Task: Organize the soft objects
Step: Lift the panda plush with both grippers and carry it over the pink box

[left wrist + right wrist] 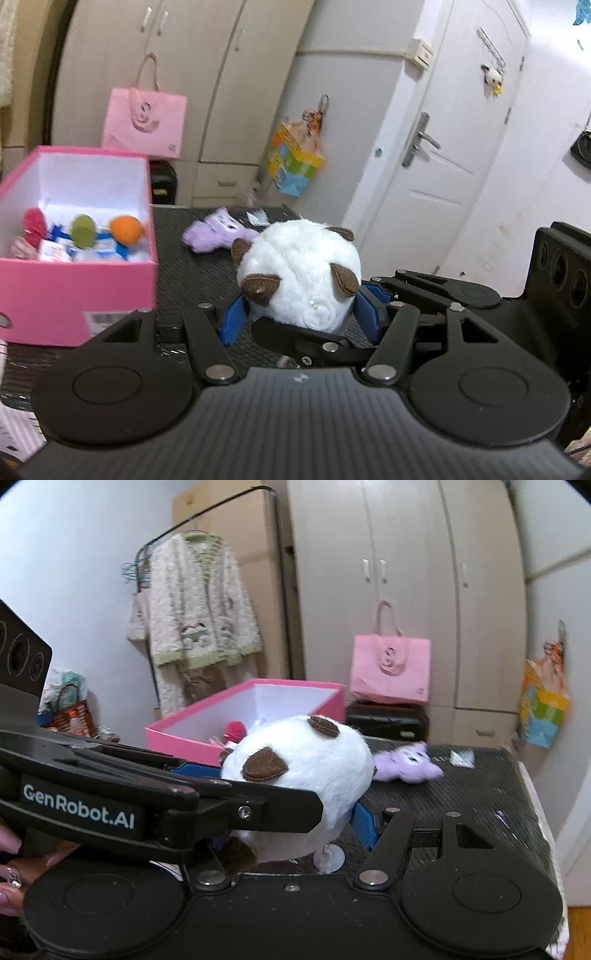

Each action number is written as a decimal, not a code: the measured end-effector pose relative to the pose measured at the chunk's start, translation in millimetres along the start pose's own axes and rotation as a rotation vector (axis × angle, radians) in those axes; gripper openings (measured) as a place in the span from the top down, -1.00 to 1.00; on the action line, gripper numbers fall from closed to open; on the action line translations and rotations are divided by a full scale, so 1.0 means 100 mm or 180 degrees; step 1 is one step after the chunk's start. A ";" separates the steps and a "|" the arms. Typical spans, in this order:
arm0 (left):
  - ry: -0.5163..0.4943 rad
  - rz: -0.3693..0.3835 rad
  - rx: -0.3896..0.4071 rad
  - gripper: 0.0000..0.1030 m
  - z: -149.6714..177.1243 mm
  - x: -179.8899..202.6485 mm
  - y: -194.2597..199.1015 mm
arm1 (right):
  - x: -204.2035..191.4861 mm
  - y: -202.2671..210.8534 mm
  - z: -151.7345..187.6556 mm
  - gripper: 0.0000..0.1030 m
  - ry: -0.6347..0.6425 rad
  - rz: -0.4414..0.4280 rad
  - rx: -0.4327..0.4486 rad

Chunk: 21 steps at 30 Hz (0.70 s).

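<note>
Gripping a round white plush toy (301, 273) with brown felt patches, the left hand-held gripper (301, 314) had its blue pads pressed against the toy's two sides, low on its body. The right hand-held gripper (295, 827) came in from the other side and clamped the same toy (306, 771); one of its blue pads (364, 823) lay against the toy's lower right, while the opposite pad was hidden behind the left unit's black arm, which crossed the right wrist view. A clear suction cup (330, 858) hung from the toy's underside. The toy was held between both tools above the dark ribbed surface (192, 266), apart from it.

To the left in the left wrist view stood an open pink box (74, 288) holding red, green and orange soft items among small packets. A lilac plush toy (218, 234) lay on the surface beyond the white one, near the far edge. A pink paper bag (391, 668) sat on a black case before the beige wardrobe (406, 572). Painted fingernails (11, 875) of the person showed at the lower left edge of the right wrist view.
</note>
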State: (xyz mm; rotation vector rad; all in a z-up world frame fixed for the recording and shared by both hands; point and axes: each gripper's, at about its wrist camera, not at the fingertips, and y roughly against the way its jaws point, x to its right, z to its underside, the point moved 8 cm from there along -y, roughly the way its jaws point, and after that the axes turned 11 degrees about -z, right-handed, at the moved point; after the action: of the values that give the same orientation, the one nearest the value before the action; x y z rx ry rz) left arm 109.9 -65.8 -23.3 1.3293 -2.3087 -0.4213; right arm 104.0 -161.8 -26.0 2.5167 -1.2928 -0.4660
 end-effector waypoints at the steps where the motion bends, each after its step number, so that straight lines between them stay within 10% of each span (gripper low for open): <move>1: 0.0008 -0.0034 0.0024 -0.16 -0.03 -0.04 0.04 | -0.04 -0.03 -0.05 -0.34 0.0033 -0.0023 0.0005; 21: 0.0008 -0.0573 0.0295 -0.16 -0.52 -0.64 0.28 | -0.45 -0.58 -0.61 -0.35 0.0281 -0.0450 0.0100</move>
State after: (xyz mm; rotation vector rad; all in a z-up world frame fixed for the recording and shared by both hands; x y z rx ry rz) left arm 143.7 1.4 20.1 1.5892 -2.2390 -0.3726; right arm 146.6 -86.1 14.2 2.6344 -1.1039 -0.3623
